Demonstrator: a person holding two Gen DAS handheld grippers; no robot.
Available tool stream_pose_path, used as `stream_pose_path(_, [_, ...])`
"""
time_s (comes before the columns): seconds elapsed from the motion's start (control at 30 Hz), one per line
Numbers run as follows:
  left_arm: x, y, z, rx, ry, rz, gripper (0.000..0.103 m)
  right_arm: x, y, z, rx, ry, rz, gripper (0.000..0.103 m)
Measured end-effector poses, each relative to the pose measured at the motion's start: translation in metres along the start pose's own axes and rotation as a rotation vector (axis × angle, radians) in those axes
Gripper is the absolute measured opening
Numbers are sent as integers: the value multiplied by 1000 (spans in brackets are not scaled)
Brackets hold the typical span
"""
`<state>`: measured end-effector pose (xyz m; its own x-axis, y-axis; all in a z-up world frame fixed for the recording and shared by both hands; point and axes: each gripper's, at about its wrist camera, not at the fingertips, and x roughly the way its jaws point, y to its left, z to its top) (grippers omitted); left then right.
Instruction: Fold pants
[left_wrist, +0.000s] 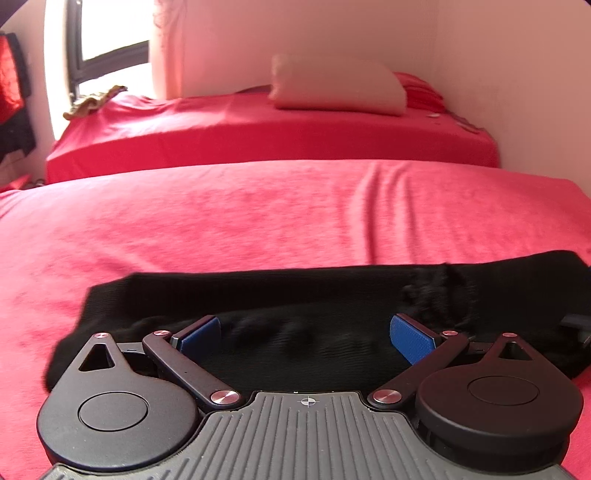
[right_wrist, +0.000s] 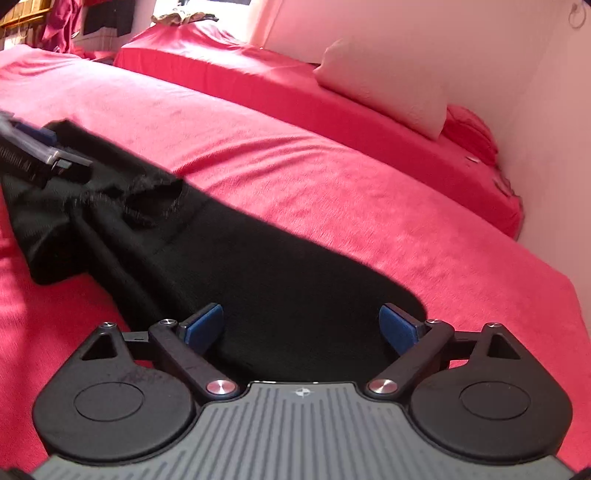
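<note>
Black pants (left_wrist: 280, 291) lie in a long folded strip across the red bed (left_wrist: 258, 214). My left gripper (left_wrist: 304, 330) hovers over their left part, its blue pads (left_wrist: 412, 339) wide apart and open, with only flat cloth below them. Its right neighbour shows as a dark tip at the right edge. In the right wrist view the pants (right_wrist: 258, 258) run from the upper left to a rounded end under my right gripper (right_wrist: 301, 317), which is open with nothing pinched. The left gripper (right_wrist: 44, 147) appears there at the far left, above a bunched part of the cloth.
A second red-covered mattress (left_wrist: 258, 125) stands behind the bed, with a pale pillow (left_wrist: 336, 86) and a red cushion (right_wrist: 469, 129) on it. A wall (right_wrist: 535, 92) closes the right side. A window (left_wrist: 110, 33) and hanging clothes (left_wrist: 13, 92) are at the far left.
</note>
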<state>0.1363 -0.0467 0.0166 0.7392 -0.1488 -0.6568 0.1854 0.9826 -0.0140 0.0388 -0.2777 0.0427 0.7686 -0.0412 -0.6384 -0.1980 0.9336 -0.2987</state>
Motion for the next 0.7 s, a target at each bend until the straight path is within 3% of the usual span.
stream_pose_path(0.2, [-12,43,-10,-54,16,85,103,-12,3,30,-9,-87,35,93])
stream_pose_path(0.47, [-31,118,-39,-267,81,140,103,7,29,81,-27,-141,213,93])
stream_pose_path(0.6, [-27,133,-50,-323,108,156,103,14,55,96,-57,-179,205,92])
stream_pose_path(0.7, [-25,134,-52,-329,102,153,103,13,67,90,-69,-222,142,93])
